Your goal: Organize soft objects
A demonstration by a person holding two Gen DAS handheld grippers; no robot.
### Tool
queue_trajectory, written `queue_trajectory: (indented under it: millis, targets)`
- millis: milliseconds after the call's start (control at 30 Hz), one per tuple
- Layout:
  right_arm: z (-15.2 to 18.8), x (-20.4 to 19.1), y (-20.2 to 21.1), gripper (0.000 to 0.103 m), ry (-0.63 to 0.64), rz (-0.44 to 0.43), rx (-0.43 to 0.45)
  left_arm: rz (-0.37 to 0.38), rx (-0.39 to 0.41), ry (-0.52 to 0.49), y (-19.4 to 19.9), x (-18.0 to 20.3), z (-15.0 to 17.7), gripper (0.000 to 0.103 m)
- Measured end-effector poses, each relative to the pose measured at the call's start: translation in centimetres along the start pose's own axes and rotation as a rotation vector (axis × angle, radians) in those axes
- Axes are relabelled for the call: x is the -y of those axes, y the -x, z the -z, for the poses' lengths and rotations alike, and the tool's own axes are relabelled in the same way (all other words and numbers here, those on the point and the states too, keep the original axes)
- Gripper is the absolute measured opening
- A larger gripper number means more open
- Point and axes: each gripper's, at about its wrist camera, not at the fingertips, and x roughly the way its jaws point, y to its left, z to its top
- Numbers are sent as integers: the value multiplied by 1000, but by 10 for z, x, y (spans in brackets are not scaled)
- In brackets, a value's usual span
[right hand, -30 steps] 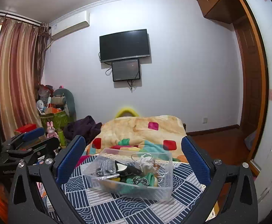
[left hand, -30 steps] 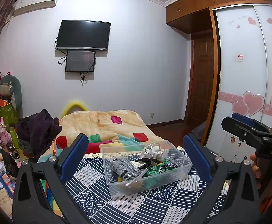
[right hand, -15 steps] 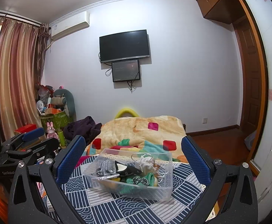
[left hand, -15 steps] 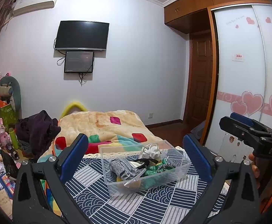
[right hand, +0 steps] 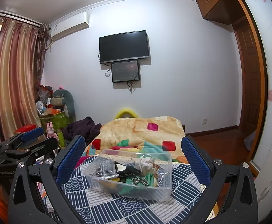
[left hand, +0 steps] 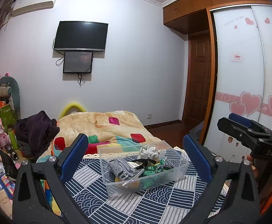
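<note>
A clear plastic bin (left hand: 180, 165) (right hand: 163, 190) sits on a blue-and-white patterned cloth (left hand: 136, 205) (right hand: 108, 205) on the bed. It holds several soft items: a grey knit piece (left hand: 120, 168) (right hand: 105, 167), a white bundle (left hand: 150, 152) (right hand: 147, 163), green fabric (left hand: 150, 171) (right hand: 129, 181) and a black piece (right hand: 126, 168). My left gripper (left hand: 136, 155) is open and empty, held back from the bin. My right gripper (right hand: 133, 153) is open and empty too, also short of the bin. Each gripper shows at the edge of the other's view.
A colourful patchwork blanket (left hand: 106, 123) (right hand: 145, 130) covers the bed beyond the bin. Dark clothes (left hand: 37, 127) and toys pile at the left. A wardrobe with heart stickers (left hand: 244, 100) and a door stand at the right. A TV (right hand: 124, 46) hangs on the wall.
Both views have shifted only slightly. The grippers stay open and the bin has not moved.
</note>
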Motion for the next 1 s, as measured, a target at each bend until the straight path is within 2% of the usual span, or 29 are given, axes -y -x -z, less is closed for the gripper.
queue_trajectory:
  millis: [1000]
  targets:
    - [0, 1, 1, 103, 1, 0, 0, 17, -18, -2, -4, 1, 2, 103]
